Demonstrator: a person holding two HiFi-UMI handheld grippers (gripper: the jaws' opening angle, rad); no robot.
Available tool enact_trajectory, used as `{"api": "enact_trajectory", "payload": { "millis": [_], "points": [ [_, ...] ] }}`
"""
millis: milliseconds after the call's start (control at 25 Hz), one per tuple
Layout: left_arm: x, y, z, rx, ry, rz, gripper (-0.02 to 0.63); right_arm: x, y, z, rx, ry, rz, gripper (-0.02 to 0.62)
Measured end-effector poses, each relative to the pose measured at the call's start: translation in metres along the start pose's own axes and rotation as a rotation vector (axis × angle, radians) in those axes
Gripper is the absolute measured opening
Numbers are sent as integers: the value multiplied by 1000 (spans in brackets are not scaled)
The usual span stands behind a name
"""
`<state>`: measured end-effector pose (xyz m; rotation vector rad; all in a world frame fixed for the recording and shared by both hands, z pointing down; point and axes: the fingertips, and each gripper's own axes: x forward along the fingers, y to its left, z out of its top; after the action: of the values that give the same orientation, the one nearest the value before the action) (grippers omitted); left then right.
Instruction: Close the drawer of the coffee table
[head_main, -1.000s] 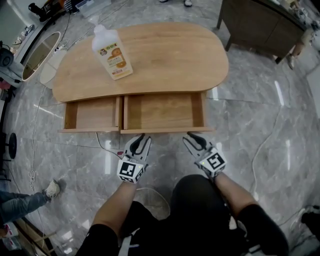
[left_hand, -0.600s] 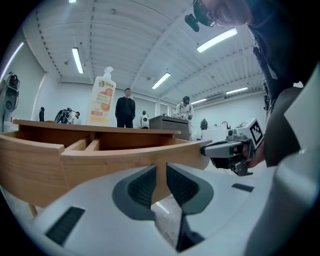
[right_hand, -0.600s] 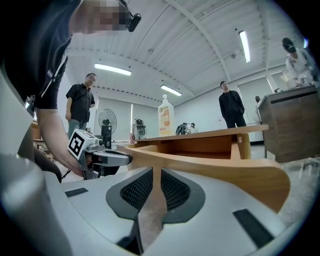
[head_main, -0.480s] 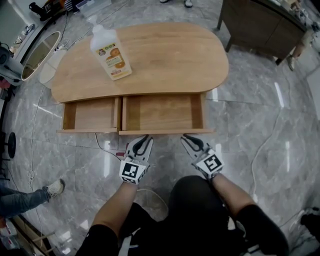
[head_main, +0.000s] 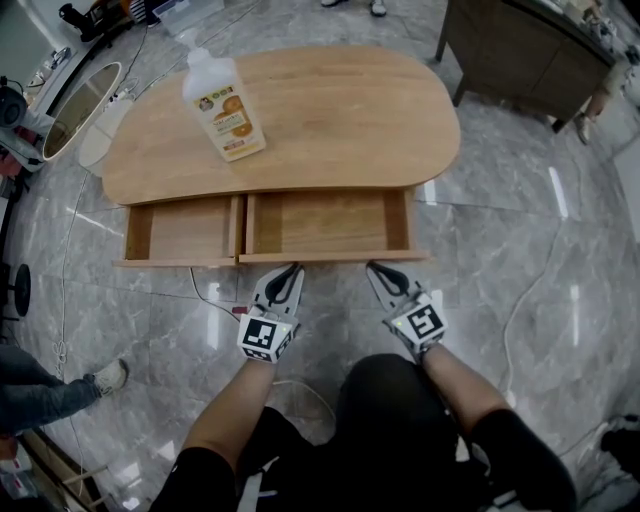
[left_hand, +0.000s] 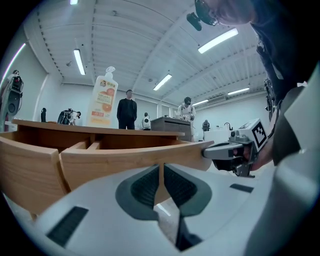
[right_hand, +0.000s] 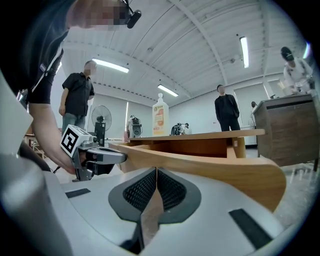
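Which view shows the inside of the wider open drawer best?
The head view: it looks down into the drawer, showing its bare wooden bottom. Both gripper views sit low at its front panel and see mainly that panel's outer face and top edge.

I'm in a big lab-like hall, not a home: long strip lights on a high white ceiling, and a grey marble floor with loose cables. People stand about behind the wooden coffee table, near a fan on a stand.

Honey-brown wooden coffee table and drawer, white bottle printed orange, grey veined marble floor
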<state>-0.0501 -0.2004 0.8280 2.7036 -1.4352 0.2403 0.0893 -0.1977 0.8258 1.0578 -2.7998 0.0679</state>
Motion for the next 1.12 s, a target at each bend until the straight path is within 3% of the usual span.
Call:
{"api": "enact_trajectory", "payload": {
  "millis": [240, 1120],
  "points": [
    [13, 12, 15, -51, -26, 25, 31, 14, -15, 12, -20, -9, -32, 14],
    [86, 64, 32, -32, 20, 112, 32, 86, -72, 27, -2, 60, -143, 15]
  ]
}}
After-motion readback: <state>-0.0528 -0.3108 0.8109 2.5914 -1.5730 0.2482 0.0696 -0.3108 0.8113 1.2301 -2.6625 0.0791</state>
